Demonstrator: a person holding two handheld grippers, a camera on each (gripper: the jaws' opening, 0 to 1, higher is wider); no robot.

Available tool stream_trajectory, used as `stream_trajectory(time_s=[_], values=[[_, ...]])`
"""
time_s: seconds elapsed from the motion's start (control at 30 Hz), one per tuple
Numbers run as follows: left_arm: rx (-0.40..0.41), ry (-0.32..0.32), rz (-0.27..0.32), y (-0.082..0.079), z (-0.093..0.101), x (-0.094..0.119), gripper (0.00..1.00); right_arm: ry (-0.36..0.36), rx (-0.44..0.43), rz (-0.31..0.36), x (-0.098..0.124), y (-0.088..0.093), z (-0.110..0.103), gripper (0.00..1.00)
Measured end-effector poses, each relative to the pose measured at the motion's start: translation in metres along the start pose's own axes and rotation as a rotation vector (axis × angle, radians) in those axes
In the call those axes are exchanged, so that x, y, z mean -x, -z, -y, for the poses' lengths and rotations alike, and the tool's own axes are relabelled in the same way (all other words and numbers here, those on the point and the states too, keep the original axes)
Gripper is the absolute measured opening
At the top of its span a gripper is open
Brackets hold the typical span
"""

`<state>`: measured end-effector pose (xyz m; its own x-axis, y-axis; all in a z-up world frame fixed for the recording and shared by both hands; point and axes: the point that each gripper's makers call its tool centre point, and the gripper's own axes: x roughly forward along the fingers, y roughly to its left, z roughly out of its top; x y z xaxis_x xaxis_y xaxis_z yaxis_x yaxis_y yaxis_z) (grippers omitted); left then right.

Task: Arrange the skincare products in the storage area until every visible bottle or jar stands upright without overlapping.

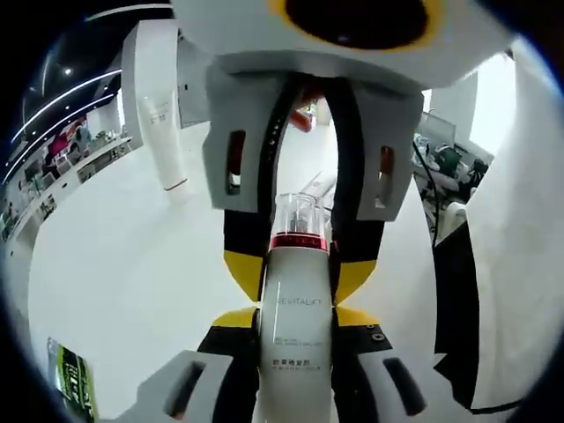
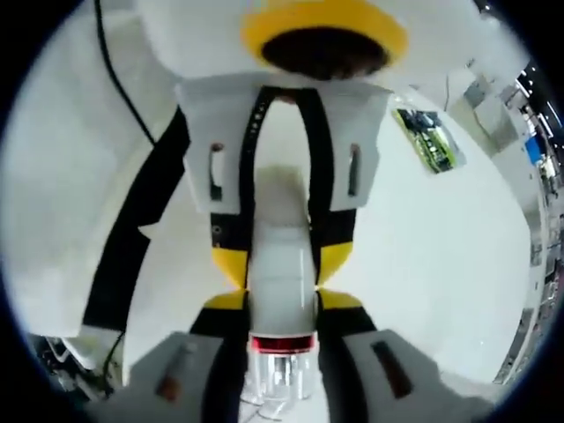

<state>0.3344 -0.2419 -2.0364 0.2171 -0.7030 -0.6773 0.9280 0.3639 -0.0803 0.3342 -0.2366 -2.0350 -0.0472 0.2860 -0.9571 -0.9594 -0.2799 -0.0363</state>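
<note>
Left gripper view is showing both grippers' fingers [image 1: 249,275] clamping 1 white bottle [image 1: 295,326] reading "REVITALIFT", frame centre.

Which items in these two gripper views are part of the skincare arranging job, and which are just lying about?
Part of the job:
- white pump bottle, red band, clear cap, clamped by both the left gripper and right gripper
- white tube standing on the table

Lying about:
- green packet on the white table
- black cable
</note>
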Motion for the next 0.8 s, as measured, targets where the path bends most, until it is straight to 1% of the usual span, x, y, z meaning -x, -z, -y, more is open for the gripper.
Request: stream_trajectory(time_s=[0.1, 0.2, 0.3, 0.37, 0.47, 0.57, 0.63, 0.7, 0.73, 0.77, 0.8], values=[[-0.004, 0.0, -0.03, 0.008, -0.001, 0.003, 0.27, -0.001, 0.003, 0.0, -0.004, -0.001, -0.001, 0.27], [0.001, 0.003, -0.057, 0.019, -0.002, 0.006, 0.27, -0.007, 0.002, -0.005, -0.008, 0.002, -0.002, 0.27], [0.012, 0.003, -0.072, 0.028, -0.003, 0.009, 0.27, -0.002, -0.008, 0.002, -0.01, 0.003, -0.002, 0.27], [0.014, 0.003, -0.071, 0.028, -0.003, 0.011, 0.27, -0.008, -0.023, 0.0, -0.013, 0.004, -0.003, 0.28], [0.015, 0.003, -0.072, 0.028, -0.004, 0.011, 0.27, -0.006, -0.039, -0.002, -0.014, 0.007, -0.004, 0.33], [0.024, 0.006, -0.065, 0.028, -0.005, 0.013, 0.27, 0.018, -0.124, 0.033, -0.009, 0.012, -0.002, 0.37], [0.022, 0.003, -0.063, 0.029, -0.006, 0.014, 0.27, 0.04, -0.229, 0.081, -0.005, 0.015, 0.002, 0.42], [0.032, 0.005, -0.059, 0.03, -0.007, 0.015, 0.27, 0.055, -0.381, 0.135, 0.0, 0.022, 0.005, 0.45], [0.033, 0.005, -0.059, 0.031, -0.007, 0.015, 0.27, 0.066, -0.422, 0.15, 0.001, 0.025, 0.007, 0.45], [0.033, 0.005, -0.058, 0.031, -0.007, 0.015, 0.27, 0.069, -0.443, 0.157, 0.002, 0.026, 0.007, 0.45], [0.036, 0.004, -0.056, 0.032, -0.008, 0.016, 0.27, 0.068, -0.521, 0.189, 0.003, 0.028, 0.008, 0.45]])
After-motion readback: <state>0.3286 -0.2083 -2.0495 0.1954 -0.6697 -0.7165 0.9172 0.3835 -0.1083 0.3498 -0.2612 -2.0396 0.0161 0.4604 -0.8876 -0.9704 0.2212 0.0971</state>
